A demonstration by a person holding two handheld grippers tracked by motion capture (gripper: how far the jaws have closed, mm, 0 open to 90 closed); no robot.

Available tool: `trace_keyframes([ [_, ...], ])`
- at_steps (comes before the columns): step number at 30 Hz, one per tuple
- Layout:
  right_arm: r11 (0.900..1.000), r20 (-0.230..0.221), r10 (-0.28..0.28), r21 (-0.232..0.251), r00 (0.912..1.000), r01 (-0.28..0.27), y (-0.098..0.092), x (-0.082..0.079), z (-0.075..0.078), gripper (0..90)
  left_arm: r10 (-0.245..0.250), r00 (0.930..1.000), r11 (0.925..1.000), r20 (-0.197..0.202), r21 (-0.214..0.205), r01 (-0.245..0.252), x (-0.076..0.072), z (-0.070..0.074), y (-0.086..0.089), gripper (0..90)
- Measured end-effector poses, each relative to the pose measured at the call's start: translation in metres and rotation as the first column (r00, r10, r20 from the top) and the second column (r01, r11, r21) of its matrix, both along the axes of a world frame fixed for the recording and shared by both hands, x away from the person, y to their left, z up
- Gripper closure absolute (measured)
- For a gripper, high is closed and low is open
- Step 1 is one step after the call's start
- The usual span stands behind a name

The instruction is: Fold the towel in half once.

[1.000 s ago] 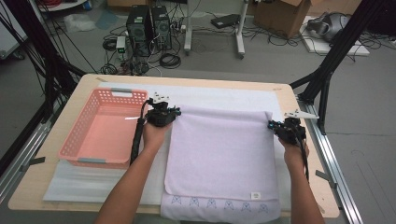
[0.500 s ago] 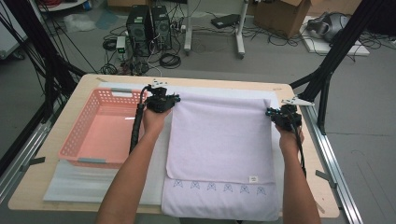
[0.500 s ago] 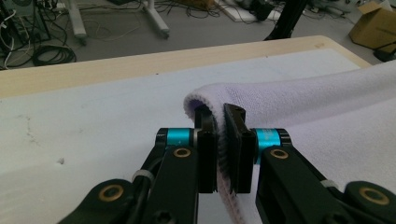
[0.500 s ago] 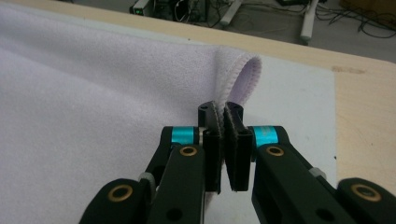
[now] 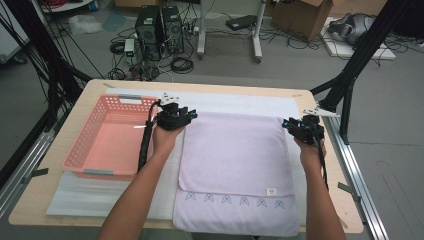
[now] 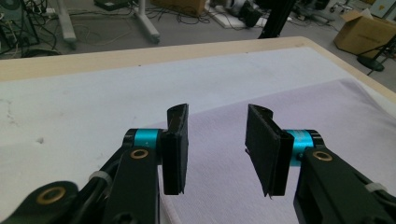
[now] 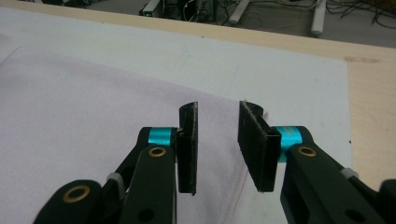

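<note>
Folded lilac towel [image 5: 235,165] lies flat at centre-right of the high view on a white mat [image 5: 235,102], its embroidered lower layer reaching the table's [image 5: 90,90] near edge. Left gripper [image 5: 181,116] sits at the towel's upper-left corner, right gripper [image 5: 295,125] at its upper-right corner — both w/ jaws parted, having just been opening. In each gripper view the towel lies beneath the gap, not pinched. Pink basket [image 5: 107,137] stands at left of frame, just beside the left hand [image 5: 165,140].
</note>
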State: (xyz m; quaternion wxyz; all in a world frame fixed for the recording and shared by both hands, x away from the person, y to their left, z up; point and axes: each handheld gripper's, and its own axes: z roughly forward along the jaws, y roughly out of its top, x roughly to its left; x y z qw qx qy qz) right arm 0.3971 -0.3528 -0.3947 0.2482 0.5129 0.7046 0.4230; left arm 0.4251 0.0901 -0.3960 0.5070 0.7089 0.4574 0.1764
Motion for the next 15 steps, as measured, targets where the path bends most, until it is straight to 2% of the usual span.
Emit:
trace_keyframes([
  [1, 1.0000, -0.005, 0.002, 0.001, 1.0000, -0.002, -0.001, -0.003, 0.001, 67.1, -0.007, 1.0000, 1.0000, 0.005, 0.004, 0.007, -0.003, 0.000, -0.001, 55.8],
  [2, 1.0000, -0.023, 0.005, 0.005, 0.9997, -0.005, -0.001, -0.006, 0.002, 66.2, -0.002, 0.9993, 1.0000, 0.036, 0.001, 0.002, -0.008, 0.000, -0.001, 56.0],
  [3, 0.9999, -0.031, 0.013, 0.003, 0.9994, -0.013, -0.002, -0.008, 0.003, 66.2, 0.000, 0.9988, 1.0000, 0.050, -0.004, 0.001, -0.012, 0.000, -0.001, 57.2],
  [5, 0.9995, -0.032, 0.027, -0.013, 0.9991, -0.027, 0.000, -0.014, 0.007, 66.5, -0.009, 0.9992, 1.0000, 0.039, -0.002, 0.010, -0.017, -0.002, -0.001, 57.4],
  [8, 0.9990, -0.027, 0.042, -0.013, 0.9988, -0.042, 0.001, -0.025, 0.011, 66.8, -0.007, 0.9992, 0.9999, 0.039, -0.012, 0.007, -0.027, -0.004, 0.001, 57.0],
  [11, 0.9987, -0.030, 0.051, -0.004, 0.9982, -0.051, -0.001, -0.038, 0.010, 66.5, -0.019, 0.9989, 0.9995, 0.042, -0.025, 0.020, -0.040, -0.006, 0.001, 55.2],
  [14, 0.9980, -0.033, 0.064, 0.001, 0.9974, -0.064, -0.004, -0.054, 0.006, 66.4, -0.045, 0.9985, 0.9990, 0.030, 0.000, 0.045, -0.054, -0.011, 0.001, 53.0],
  [15, 0.9980, -0.040, 0.063, 0.009, 0.9972, -0.062, -0.005, -0.060, 0.004, 66.4, -0.045, 0.9984, 0.9990, 0.035, -0.006, 0.045, -0.059, -0.013, 0.000, 52.5],
])
